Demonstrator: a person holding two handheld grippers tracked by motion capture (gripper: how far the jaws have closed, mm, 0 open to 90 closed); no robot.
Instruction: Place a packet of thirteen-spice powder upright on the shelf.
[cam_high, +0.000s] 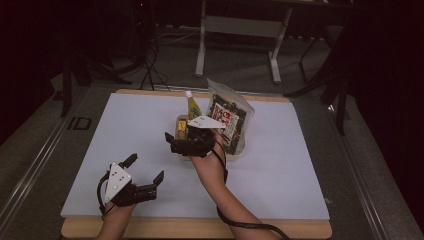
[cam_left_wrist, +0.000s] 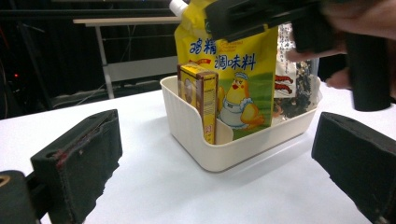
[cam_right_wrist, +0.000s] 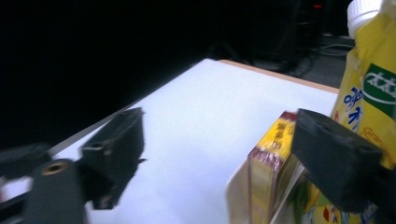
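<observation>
On the desk (cam_high: 125, 135), the cream basket (cam_left_wrist: 196, 135) stands as the landmark, near the far middle. Behind the basket leans a clear bag of dark seaweed (cam_high: 231, 120). Inside the basket stands the yellow seasoning pouch (cam_left_wrist: 238, 79) with a white cap, and just beside the pouch, at the basket's corner, the small yellow box (cam_left_wrist: 200, 100) stands upright. The right tool (cam_high: 186, 142) hovers over the basket, its jaws spread around nothing, the box just below it. The left tool (cam_high: 145, 172) rests well apart from the basket, nearer the person, also spread. I think the risk is this: a jaw may catch the box or pouch and tip it out, since both stand loosely.
</observation>
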